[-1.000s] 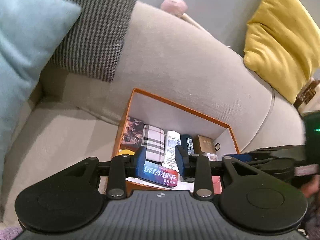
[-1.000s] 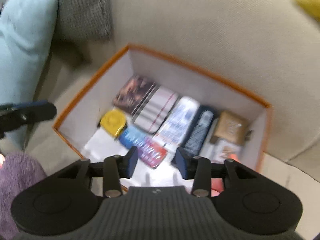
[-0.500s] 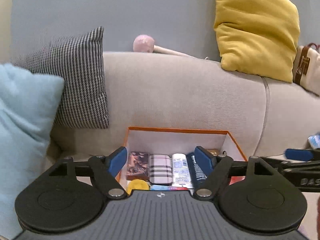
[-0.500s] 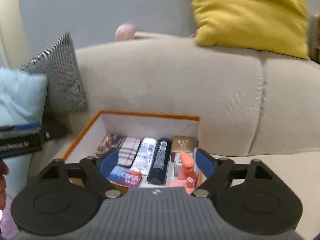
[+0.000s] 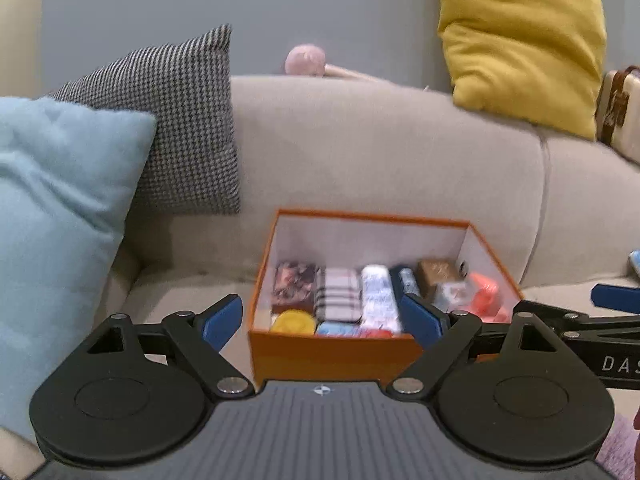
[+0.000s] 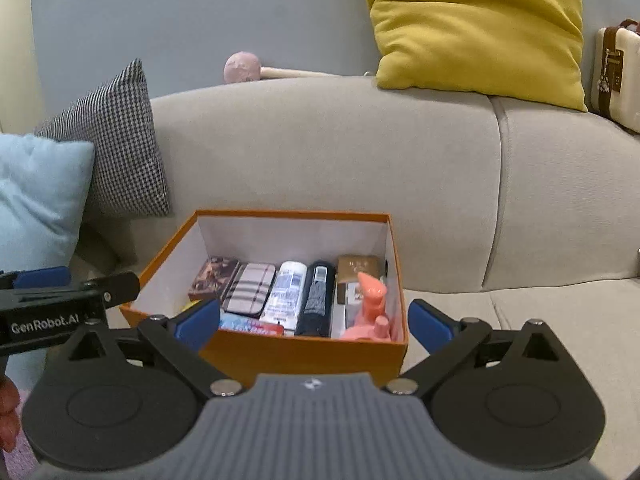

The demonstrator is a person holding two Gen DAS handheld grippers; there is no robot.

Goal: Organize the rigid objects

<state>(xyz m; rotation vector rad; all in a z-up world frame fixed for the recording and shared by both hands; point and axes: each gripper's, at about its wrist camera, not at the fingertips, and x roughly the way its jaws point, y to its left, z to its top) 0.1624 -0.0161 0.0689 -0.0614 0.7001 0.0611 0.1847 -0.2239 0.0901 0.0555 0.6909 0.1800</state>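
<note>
Sitting at lower centre of both views, the orange box (image 6: 304, 354) on the sofa (image 6: 400, 168) looks stiff, light cardboard, best gripped by its rim. Left gripper (image 5: 322, 318) and right gripper (image 6: 314, 322) have just been opening, nothing between them.

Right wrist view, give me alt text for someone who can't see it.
An open orange box on a beige sofa holds neatly packed items, including a plaid case and a pink pump bottle. The right gripper hangs open and empty before it.
</note>
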